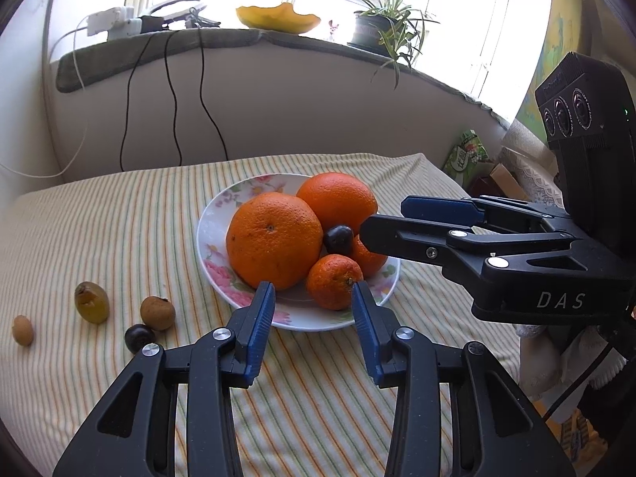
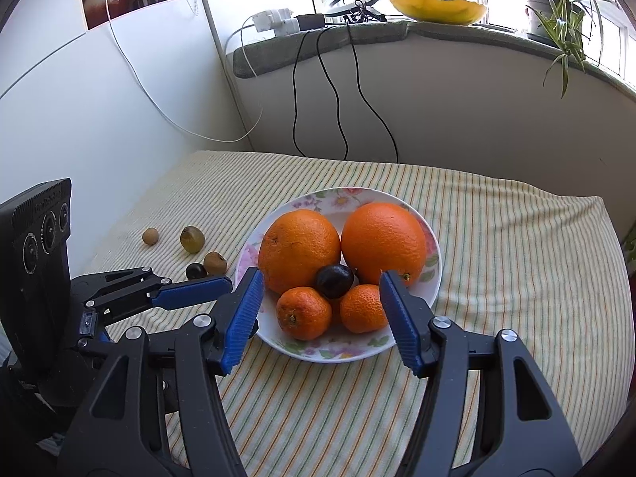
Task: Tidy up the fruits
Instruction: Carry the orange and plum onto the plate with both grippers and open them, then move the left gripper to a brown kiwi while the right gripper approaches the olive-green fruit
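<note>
A floral plate (image 1: 210, 234) (image 2: 433, 278) on the striped cloth holds two big oranges (image 1: 274, 238) (image 2: 383, 242), two small tangerines (image 1: 334, 280) (image 2: 304, 312) and a dark plum (image 1: 338, 238) (image 2: 334, 280). Left of the plate lie a green-brown fruit (image 1: 91, 302) (image 2: 192, 239), two small brown fruits (image 1: 158, 312) (image 1: 22, 330) and a dark fruit (image 1: 139, 338) (image 2: 196, 271). My left gripper (image 1: 313, 310) is open and empty at the plate's near rim. My right gripper (image 2: 320, 318) is open and empty, just above the near tangerines; it also shows in the left wrist view (image 1: 389, 218).
The striped cloth (image 1: 119, 218) covers the table, which ends at a wall behind. A windowsill above carries a yellow bowl (image 1: 278, 18), a potted plant (image 1: 377, 28) and chargers with hanging cables (image 1: 171, 95). A green packet (image 1: 467, 155) stands at the right.
</note>
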{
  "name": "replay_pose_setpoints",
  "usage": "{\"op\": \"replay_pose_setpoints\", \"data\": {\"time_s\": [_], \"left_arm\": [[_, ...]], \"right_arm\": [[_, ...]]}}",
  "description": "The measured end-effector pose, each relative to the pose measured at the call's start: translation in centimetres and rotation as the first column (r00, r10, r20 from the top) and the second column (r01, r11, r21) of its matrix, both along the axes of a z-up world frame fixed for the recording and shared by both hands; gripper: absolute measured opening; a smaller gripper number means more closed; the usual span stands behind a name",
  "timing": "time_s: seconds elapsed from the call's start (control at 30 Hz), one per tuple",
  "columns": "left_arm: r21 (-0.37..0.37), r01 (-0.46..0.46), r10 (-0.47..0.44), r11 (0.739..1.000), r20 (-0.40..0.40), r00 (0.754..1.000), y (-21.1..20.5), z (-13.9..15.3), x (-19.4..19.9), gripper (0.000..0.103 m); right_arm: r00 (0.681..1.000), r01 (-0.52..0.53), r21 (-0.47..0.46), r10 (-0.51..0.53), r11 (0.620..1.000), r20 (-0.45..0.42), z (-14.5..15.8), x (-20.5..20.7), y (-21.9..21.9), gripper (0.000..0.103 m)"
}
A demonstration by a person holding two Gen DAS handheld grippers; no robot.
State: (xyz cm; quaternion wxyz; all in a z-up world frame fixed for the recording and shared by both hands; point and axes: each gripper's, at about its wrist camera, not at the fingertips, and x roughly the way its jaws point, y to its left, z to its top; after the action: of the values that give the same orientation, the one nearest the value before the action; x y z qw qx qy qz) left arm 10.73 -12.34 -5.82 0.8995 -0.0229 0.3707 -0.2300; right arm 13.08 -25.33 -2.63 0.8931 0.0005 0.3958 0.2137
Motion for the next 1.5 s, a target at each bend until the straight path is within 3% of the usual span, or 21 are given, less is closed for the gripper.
{"op": "replay_pose_setpoints", "data": {"time_s": [0.17, 0.57, 0.97, 1.43, 1.5], "left_arm": [[-0.002, -0.015, 0.015, 1.000, 0.015, 1.000, 1.0, 0.5, -0.3, 0.046], [-0.006, -0.091, 0.091, 0.996, 0.026, 0.996, 5.3, 0.8, -1.3, 0.046], [0.030, -0.244, 0.244, 0.969, -0.001, 0.970, 13.2, -0.9, -1.9, 0.046], [0.054, -0.398, 0.399, 0.916, -0.025, 0.916, 21.0, -2.8, -1.0, 0.046], [0.047, -0.401, 0.403, 0.915, -0.035, 0.915, 21.5, -3.2, -0.7, 0.046]], "right_arm": [[1.000, -0.006, -0.003, 0.006, 1.000, 0.010, 0.5, -0.4, 0.7, 0.064], [0.998, -0.047, -0.001, 0.047, 0.999, 0.040, 1.2, -1.3, 3.6, 0.083], [0.986, -0.151, -0.014, 0.151, 0.989, 0.064, 1.3, -1.9, 8.5, 0.098], [0.959, -0.278, -0.080, 0.281, 0.957, 0.034, -1.1, -0.4, 16.5, 0.098], [0.955, -0.294, -0.086, 0.296, 0.952, 0.015, -1.7, 0.1, 17.5, 0.093]]}}
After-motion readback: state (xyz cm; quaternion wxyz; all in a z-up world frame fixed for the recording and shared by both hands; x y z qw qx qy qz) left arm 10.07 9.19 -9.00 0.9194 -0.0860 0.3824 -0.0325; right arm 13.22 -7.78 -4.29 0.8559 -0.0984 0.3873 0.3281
